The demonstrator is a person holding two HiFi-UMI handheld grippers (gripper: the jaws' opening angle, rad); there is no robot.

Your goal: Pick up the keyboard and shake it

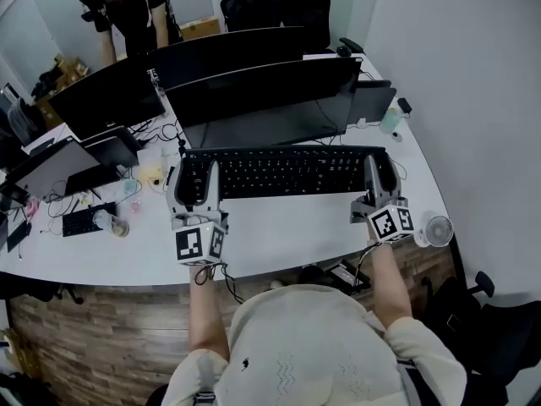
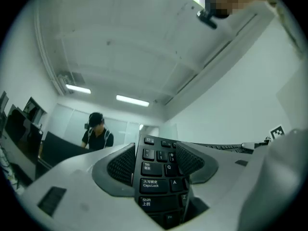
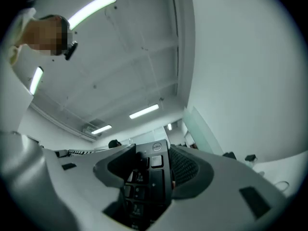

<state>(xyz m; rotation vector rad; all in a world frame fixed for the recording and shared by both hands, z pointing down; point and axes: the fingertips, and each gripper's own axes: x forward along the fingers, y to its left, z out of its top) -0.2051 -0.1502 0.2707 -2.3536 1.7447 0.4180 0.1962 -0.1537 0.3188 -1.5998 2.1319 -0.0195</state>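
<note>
My left gripper's (image 2: pixel 156 160) two pads (image 2: pixel 121 165) are pinched on the left end of the keyboard (image 2: pixel 154 184). The Tab, Caps Lock and Shift keys sit right between them. My right gripper (image 3: pixel 151 165) is clamped the same way on the right end, with the number keys and a round logo between its pads (image 3: pixel 184 165).

From the head view, the left gripper (image 1: pixel 196 180) and right gripper (image 1: pixel 380 180) hold the keyboard (image 1: pixel 287 172) level from side to side, one at each short end. Its key face is turned toward me. Both gripper views look up along the keys at the ceiling lights, so the jaws point upward.

The keyboard hangs between me and the monitors (image 1: pixel 262 100), over the white desk (image 1: pixel 287 235). I cannot tell whether its near edge touches the desktop.

A small fan (image 1: pixel 437 230) stands on the desk just right of the right gripper. Farther back are black chairs (image 1: pixel 275 7), and a person (image 1: pixel 127 7) in dark clothes leans over the desk behind the monitors. The same person (image 2: pixel 97 131) shows past the left jaw.
</note>
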